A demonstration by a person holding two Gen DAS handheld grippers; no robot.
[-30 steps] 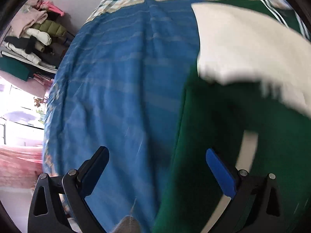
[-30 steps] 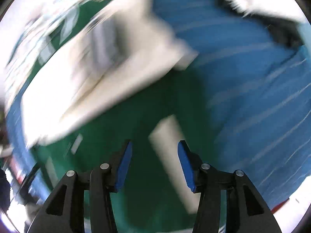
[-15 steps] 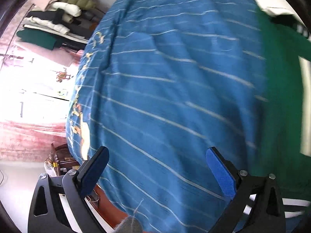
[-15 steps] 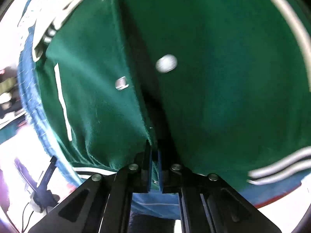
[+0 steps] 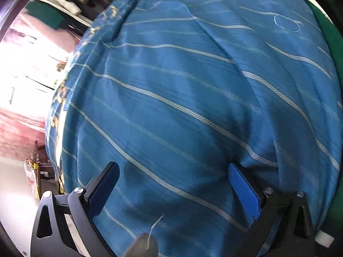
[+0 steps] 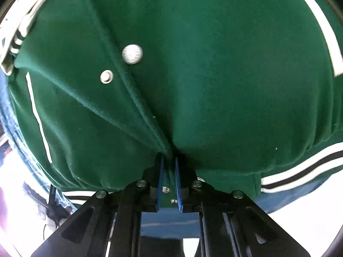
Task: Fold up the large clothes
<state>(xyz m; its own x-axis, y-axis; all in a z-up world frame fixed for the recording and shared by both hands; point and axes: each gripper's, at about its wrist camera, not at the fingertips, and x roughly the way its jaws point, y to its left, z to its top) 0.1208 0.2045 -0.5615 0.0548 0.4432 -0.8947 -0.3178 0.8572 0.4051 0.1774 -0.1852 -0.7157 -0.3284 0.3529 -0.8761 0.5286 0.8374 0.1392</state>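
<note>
The front placket of the green varsity jacket (image 6: 214, 75) is pinched by the right claw (image 6: 169, 171) near the hem; a grasp before folding is judged. The left claw (image 5: 173, 184) is held apart over the blue striped bedspread (image 5: 182, 85), gripping nothing. The jacket is spread on the bed, snaps undone, hem striped white and black. A second hold is called for next.
</note>
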